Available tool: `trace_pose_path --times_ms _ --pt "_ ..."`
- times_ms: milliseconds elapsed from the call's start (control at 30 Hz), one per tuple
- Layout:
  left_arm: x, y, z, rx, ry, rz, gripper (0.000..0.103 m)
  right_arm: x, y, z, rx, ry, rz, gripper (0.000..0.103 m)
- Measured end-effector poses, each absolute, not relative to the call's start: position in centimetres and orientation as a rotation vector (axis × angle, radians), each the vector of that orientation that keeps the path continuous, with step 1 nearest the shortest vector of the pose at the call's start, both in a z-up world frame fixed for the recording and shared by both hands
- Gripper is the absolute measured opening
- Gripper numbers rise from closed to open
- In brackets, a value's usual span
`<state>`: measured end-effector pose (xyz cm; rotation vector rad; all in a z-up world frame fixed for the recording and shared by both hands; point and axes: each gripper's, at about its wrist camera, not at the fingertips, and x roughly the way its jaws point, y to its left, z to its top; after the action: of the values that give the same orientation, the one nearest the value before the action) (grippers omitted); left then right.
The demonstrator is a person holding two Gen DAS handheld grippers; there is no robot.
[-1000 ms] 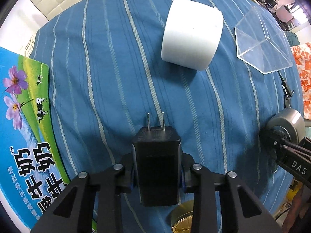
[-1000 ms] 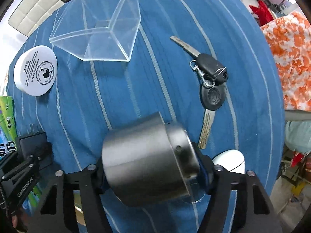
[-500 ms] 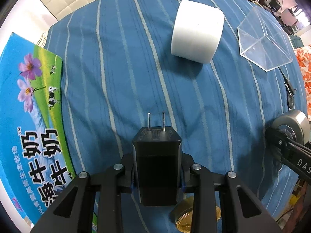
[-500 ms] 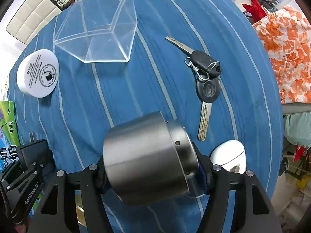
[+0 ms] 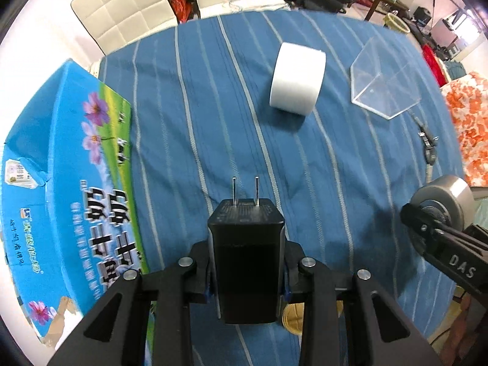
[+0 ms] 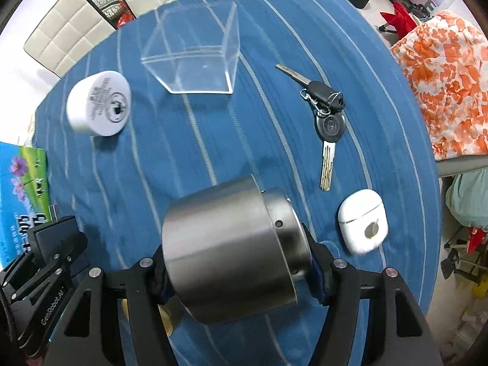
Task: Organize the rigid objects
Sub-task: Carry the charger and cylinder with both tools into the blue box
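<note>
My left gripper [image 5: 246, 267] is shut on a black plug charger [image 5: 245, 256], prongs pointing forward, held above the blue striped tablecloth [image 5: 213, 122]. My right gripper [image 6: 235, 262] is shut on a steel cylinder [image 6: 228, 253], held above the cloth; it also shows at the right of the left wrist view [image 5: 442, 201]. A white round jar [image 5: 297, 80] lies on its side further ahead, also in the right wrist view [image 6: 99, 106]. A clear plastic box [image 6: 195, 61] lies tipped beyond it.
A blue milk carton box [image 5: 61, 183] stands at the left. Car keys [image 6: 326, 116] and a white earbud case [image 6: 363, 221] lie at the right. A gold round lid [image 5: 294, 317] lies under the left gripper. White chairs [image 5: 122, 3] stand behind the table.
Both grippers have lifted and drawn back with their objects, so more of the table and the room shows. The jar, box and keys look further away.
</note>
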<state>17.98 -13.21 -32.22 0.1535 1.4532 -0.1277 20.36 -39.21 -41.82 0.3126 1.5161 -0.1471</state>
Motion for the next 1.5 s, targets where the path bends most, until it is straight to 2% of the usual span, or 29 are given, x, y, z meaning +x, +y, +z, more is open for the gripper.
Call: trace_pose_path --times_ms 233,433,800,1100,1267,1500 --pt "16.7 -11.9 -26.8 0.137 1.363 -0.163 0.028 19.3 -37.5 -37.8 0.332 1.461 -0.112 0.068" --pt "16.6 -7.8 -22.7 0.096 1.31 -0.152 0.028 18.5 -34.4 -33.9 0.337 1.409 -0.06 0.068" --pt "15.6 2.5 -20.3 0.065 1.261 -0.041 0.028 19.2 -24.4 -26.6 0.363 1.336 0.127 0.068" --pt "18.9 13.0 -23.8 0.037 1.331 0.057 0.028 22.9 -12.6 -25.1 0.352 1.336 0.246 0.068" --pt "20.9 16.4 -28.0 -0.033 1.42 0.049 0.028 25.7 -7.2 -27.0 0.343 1.378 0.27 0.068" --pt "22.8 17.0 -32.2 -0.137 1.496 -0.006 0.028 29.2 -3.3 -32.1 0.363 1.44 0.249 0.069"
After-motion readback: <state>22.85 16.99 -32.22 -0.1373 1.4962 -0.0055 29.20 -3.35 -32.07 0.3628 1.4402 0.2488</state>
